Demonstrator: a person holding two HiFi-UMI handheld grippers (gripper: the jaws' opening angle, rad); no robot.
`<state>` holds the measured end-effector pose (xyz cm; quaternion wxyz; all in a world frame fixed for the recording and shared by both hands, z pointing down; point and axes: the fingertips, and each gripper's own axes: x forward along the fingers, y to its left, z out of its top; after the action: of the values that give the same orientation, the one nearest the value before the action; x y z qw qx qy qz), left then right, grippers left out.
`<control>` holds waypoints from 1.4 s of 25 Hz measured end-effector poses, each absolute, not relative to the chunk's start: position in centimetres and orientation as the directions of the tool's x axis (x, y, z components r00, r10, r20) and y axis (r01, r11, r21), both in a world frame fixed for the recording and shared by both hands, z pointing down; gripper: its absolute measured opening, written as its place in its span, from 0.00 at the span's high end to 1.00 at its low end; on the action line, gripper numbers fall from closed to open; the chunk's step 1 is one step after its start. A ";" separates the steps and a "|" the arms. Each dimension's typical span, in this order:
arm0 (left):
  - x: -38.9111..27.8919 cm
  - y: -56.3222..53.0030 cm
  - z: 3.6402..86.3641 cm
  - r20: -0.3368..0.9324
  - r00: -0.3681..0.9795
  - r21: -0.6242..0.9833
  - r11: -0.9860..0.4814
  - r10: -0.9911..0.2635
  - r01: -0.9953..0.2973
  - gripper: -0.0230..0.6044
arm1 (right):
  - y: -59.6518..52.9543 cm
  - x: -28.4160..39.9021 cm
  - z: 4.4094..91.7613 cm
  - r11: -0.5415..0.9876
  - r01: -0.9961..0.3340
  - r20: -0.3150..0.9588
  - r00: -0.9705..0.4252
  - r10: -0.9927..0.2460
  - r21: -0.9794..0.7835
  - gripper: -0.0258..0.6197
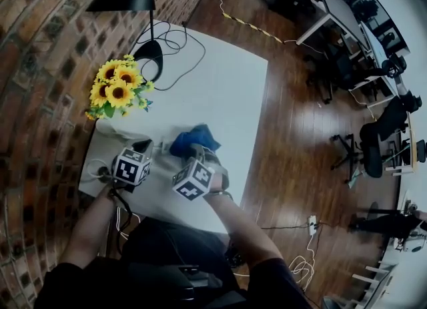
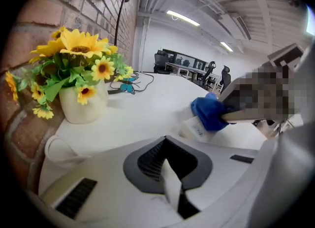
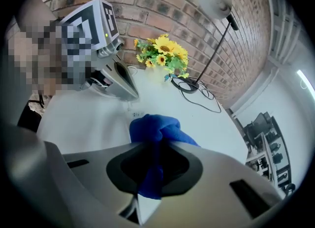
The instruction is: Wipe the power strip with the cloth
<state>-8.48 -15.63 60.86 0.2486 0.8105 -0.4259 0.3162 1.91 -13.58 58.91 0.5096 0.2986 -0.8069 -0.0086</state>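
On the far left of the white table [image 1: 227, 94], by the brick wall, sunflowers [image 1: 119, 87] stand in a pale vase [image 2: 83, 106]. Farther back are a black lamp base [image 1: 148, 51] and loops of cable [image 1: 177, 47]. To the right of the vase and nearer, the left gripper [image 1: 143, 146] points down at the table with its jaws pressed together. Its own view shows nothing between them [image 2: 170, 179]. Just right of its tip lies the white power strip [image 2: 194, 129], hard to pick out against the table from the head view. It shows best in the gripper views as a pale block with a small label [image 3: 131, 111]. The blue cloth [image 1: 194, 138] is bunched up on the strip's right part, touching it. The right gripper [image 1: 199, 150] comes in from the near right, and its jaws pinch a fold of the cloth [image 3: 150, 138] that hangs down between them [image 3: 151, 174]. Right of the table is dark wood floor.
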 end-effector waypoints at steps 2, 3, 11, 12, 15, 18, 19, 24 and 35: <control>-8.2 -15.6 60.6 0.715 0.435 0.105 -0.531 -0.548 -0.841 0.93 | -13.7 1.9 58.7 0.817 -0.476 0.817 -0.294 -0.496 0.325 0.90; -8.1 -15.5 60.5 0.712 0.437 0.099 -0.538 -0.549 -0.837 0.93 | -13.7 1.9 58.6 0.815 -0.477 0.816 -0.290 -0.500 0.330 0.90; -7.4 -15.3 60.2 0.725 0.452 0.102 -0.567 -0.520 -0.817 0.93 | -13.7 0.6 58.4 0.799 -0.512 0.791 -0.324 -0.519 0.315 0.90; -7.4 -15.3 60.2 0.728 0.449 0.098 -0.570 -0.517 -0.816 0.93 | -13.7 0.4 58.5 0.799 -0.516 0.789 -0.331 -0.517 0.307 0.90; -7.4 -15.3 60.3 0.735 0.446 0.096 -0.573 -0.510 -0.814 0.93 | -13.8 -0.4 58.4 0.798 -0.529 0.780 -0.351 -0.517 0.290 0.90; -7.4 -15.3 60.3 0.736 0.443 0.091 -0.574 -0.512 -0.814 0.93 | -13.8 -1.5 58.3 0.797 -0.546 0.769 -0.384 -0.512 0.258 0.90; -7.5 -15.3 60.3 0.736 0.442 0.088 -0.574 -0.513 -0.814 0.93 | -13.8 -2.0 58.3 0.798 -0.550 0.763 -0.396 -0.510 0.248 0.90; -7.4 -15.3 60.5 0.740 0.444 0.092 -0.577 -0.506 -0.811 0.93 | -13.7 -4.1 58.2 0.830 -0.494 0.764 -0.421 -0.489 0.258 0.90; -7.5 -15.3 60.6 0.733 0.447 0.094 -0.574 -0.513 -0.813 0.93 | -13.9 -6.6 58.7 0.858 -0.463 0.779 -0.445 -0.441 0.222 0.90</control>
<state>-7.52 -15.34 60.63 0.2232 0.8208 -0.4038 0.3368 -6.59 -13.86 58.69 0.4546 0.2658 -0.8500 0.0117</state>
